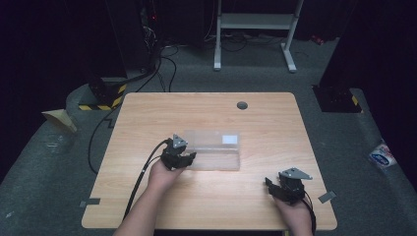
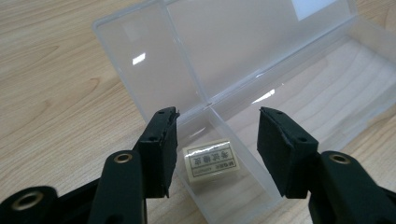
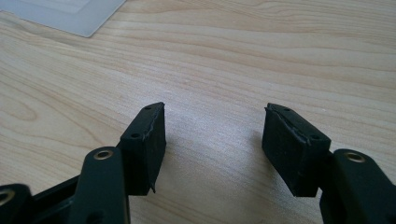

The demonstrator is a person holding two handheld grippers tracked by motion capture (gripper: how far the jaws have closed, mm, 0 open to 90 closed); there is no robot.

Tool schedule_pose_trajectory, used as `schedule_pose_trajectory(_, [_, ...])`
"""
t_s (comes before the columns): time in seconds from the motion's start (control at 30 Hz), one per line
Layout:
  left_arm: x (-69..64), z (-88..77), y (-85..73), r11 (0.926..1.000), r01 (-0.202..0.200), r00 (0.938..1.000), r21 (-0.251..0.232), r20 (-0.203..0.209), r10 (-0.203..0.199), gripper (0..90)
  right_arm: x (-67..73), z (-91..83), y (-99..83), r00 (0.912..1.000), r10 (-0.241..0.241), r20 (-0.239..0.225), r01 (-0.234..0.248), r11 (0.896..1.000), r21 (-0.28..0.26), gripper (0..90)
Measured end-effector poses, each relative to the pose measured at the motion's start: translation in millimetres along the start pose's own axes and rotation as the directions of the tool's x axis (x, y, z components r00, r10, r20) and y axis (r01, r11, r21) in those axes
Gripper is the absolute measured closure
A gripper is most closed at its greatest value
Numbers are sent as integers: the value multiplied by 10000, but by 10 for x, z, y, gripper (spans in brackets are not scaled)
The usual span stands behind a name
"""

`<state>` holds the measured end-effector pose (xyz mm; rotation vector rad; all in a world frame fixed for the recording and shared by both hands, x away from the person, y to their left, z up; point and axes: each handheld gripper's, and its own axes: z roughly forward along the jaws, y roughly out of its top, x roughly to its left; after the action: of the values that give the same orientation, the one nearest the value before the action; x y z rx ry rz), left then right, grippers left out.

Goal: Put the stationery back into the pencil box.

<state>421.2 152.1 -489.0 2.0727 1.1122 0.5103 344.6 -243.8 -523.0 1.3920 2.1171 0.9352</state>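
Observation:
A clear plastic box (image 1: 216, 150) lies open on the wooden table, its lid (image 2: 219, 42) folded back flat. In its small end compartment rests a small pale eraser with printed text (image 2: 211, 158). My left gripper (image 1: 183, 156) hovers over that end of the box (image 2: 327, 70), open (image 2: 217, 135), with the eraser below the gap and no pad touching it. My right gripper (image 1: 275, 186) rests near the table's front right, open (image 3: 212, 135) over bare wood with nothing between its pads.
The table (image 1: 265, 123) has a round grey cable grommet (image 1: 242, 105) near its far edge. A corner of the box (image 3: 70, 14) shows at the top left of the right gripper view. Cables, a white stand and dark floor lie beyond the table.

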Motion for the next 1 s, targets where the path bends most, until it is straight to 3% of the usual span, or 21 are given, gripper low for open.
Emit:
schedule_pose_trajectory(0.3, [-1, -81, -14, 9991, 264, 9996, -327, 149, -259, 480, 9, -1, 1, 10000, 13, 25, -13, 10000, 45, 391])
schedule_pose_trajectory(0.6, [50, -213, -179, 9958, 674, 9976, -617, 192, -663, 480, 22, 5, 3, 9998, -163, 128, 162, 9999, 44, 391])
schedule_pose_trajectory(0.77, [156, -340, -305, 9959, 643, 9979, -633, -27, -646, 471, 29, 3, 3, 9998, -140, 129, 140, 9999, 69, 392])
schedule_pose_trajectory(1.0, [344, -567, -530, 9930, 985, 9949, -658, -141, -996, 455, 30, 3, 3, 9998, -135, 140, 134, 9999, 72, 392])
